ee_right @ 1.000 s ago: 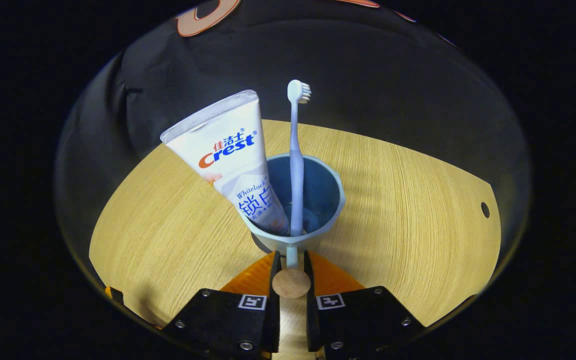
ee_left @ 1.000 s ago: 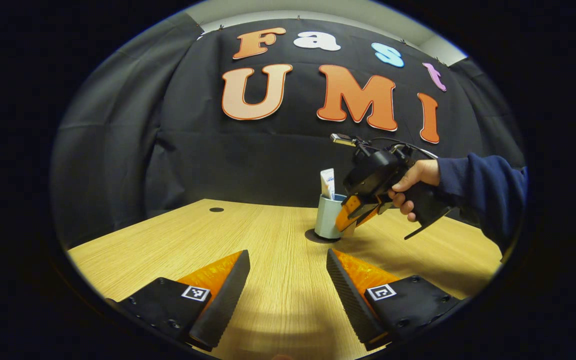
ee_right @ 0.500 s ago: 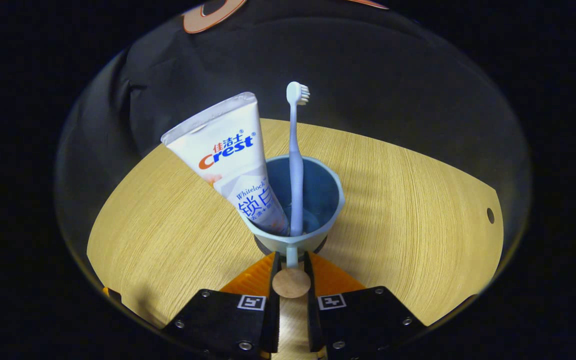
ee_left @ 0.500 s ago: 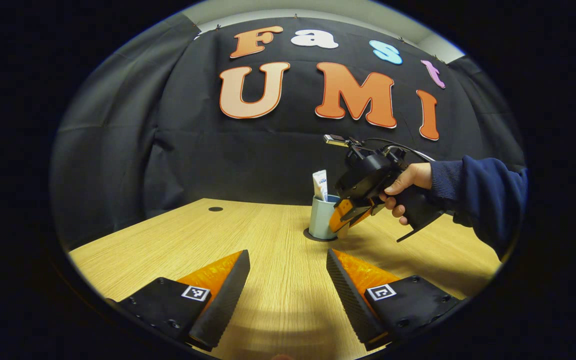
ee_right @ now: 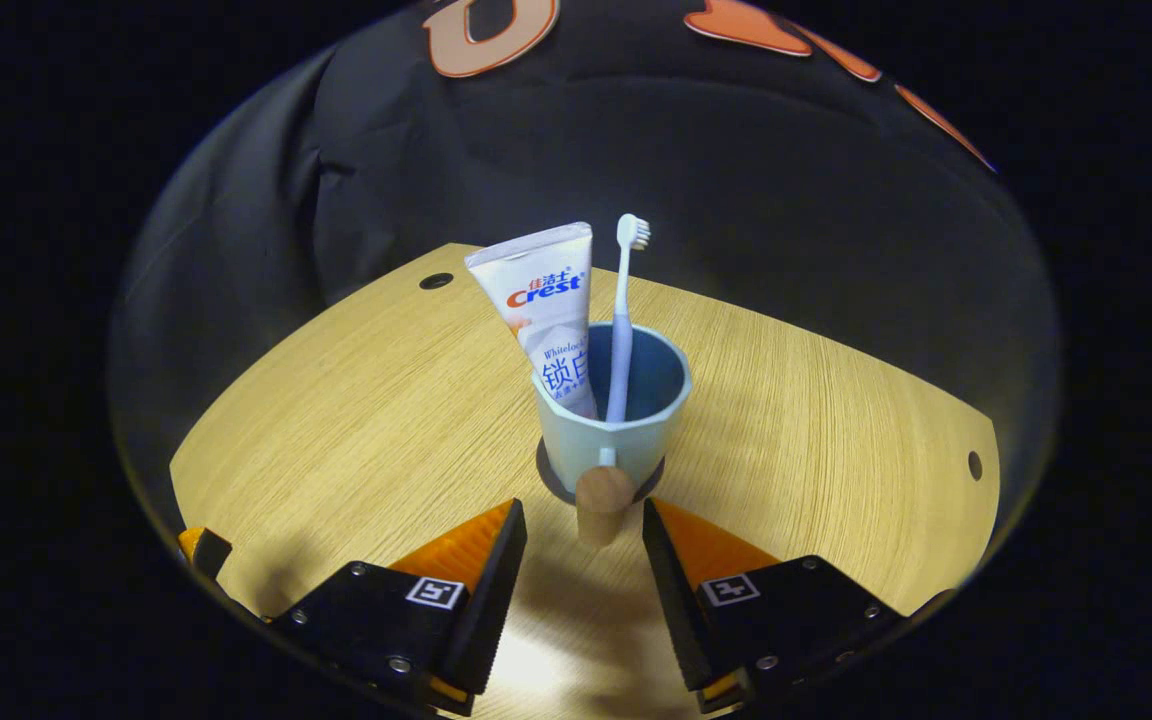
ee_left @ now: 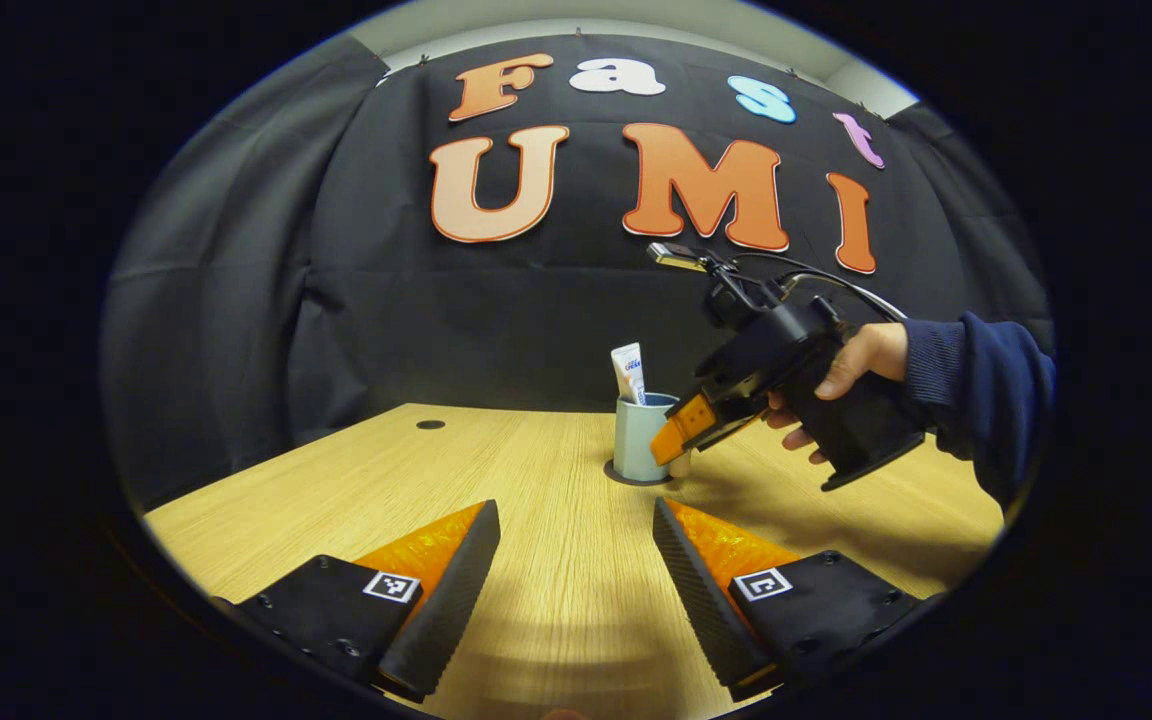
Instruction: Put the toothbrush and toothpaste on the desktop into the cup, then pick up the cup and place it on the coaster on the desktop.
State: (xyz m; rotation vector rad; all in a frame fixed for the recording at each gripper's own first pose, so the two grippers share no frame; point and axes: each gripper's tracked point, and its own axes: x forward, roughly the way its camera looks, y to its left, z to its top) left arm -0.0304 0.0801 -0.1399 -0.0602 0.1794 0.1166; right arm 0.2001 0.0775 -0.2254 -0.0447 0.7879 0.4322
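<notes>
- Right gripper view: the right gripper (ee_right: 584,530) has its fingers spread apart, gripping nothing. The cup's handle knob lies in the gap between the tips, touching neither finger.
- The cup (ee_right: 611,418) stands upright on the dark round coaster (ee_right: 548,478), whose edge shows under the cup's base on the near side.
- The toothpaste (ee_right: 548,310) stands in the cup, leaning left, crimped end up.
- The toothbrush (ee_right: 622,315) is in the cup too, just right of the tube, nearly upright with its bristle head at the top.
- The wooden desktop (ee_right: 356,400) has small dark holes at the far left and at the right edge.
- Left gripper view: the left gripper (ee_left: 576,565) hovers low over the near part of the desktop, fingers wide apart with nothing between them.
- Farther off in this view, the cup sits on the coaster toward the far right, with the toothpaste tip above its rim.
- A hand (ee_left: 841,375) in a dark blue sleeve (ee_left: 976,385) holds the right gripper just right of the cup, tips pointing down-left at it.
</notes>
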